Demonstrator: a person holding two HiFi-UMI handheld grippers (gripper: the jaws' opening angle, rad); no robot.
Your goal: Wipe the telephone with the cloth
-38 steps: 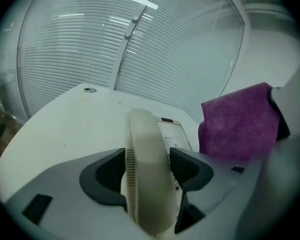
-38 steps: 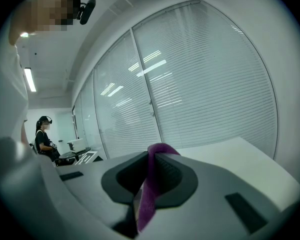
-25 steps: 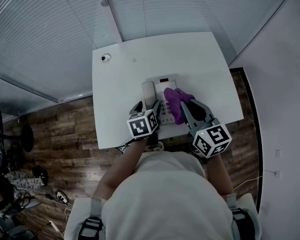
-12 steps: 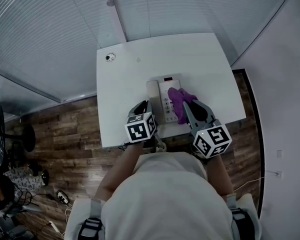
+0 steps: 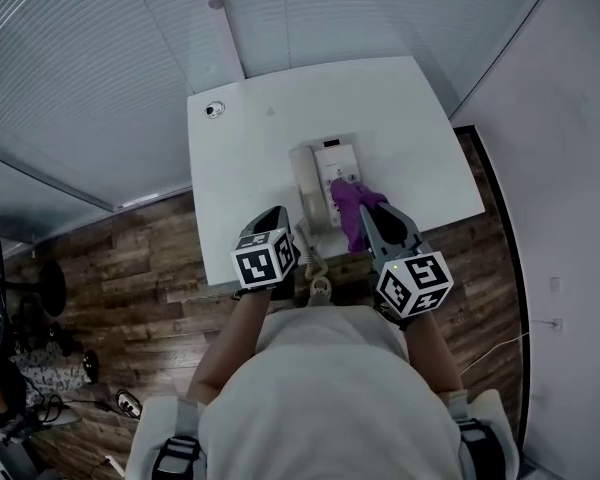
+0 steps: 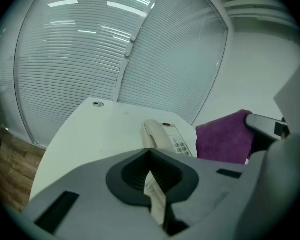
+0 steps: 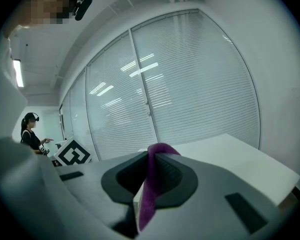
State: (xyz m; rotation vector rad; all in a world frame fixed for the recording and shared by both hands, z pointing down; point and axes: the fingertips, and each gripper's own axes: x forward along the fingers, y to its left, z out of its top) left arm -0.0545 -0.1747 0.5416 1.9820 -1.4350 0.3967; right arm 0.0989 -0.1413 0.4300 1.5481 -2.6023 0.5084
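Note:
A pale desk telephone (image 5: 335,168) lies on the white table (image 5: 250,158), its handset (image 5: 305,183) in the cradle on its left side. My right gripper (image 5: 365,211) is shut on a purple cloth (image 5: 350,203), which hangs over the phone's near right part. In the right gripper view the cloth (image 7: 149,184) is pinched between the jaws of the right gripper (image 7: 151,154). My left gripper (image 5: 277,215) is left of the phone, over the table's near edge. Its jaws have just closed with nothing between them, and the left gripper (image 6: 150,151) points towards the telephone (image 6: 170,136) and the cloth (image 6: 225,136).
A coiled cord (image 5: 315,258) hangs off the table's near edge below the phone. A small round fitting (image 5: 213,110) sits at the table's far left corner. Glass walls with blinds (image 5: 100,58) stand behind and left, a plain wall to the right. A person (image 7: 30,134) stands far off.
My left gripper has drawn back and left, away from the handset, and its jaws have gone from open to shut. The right gripper has slid the cloth a little nearer along the phone.

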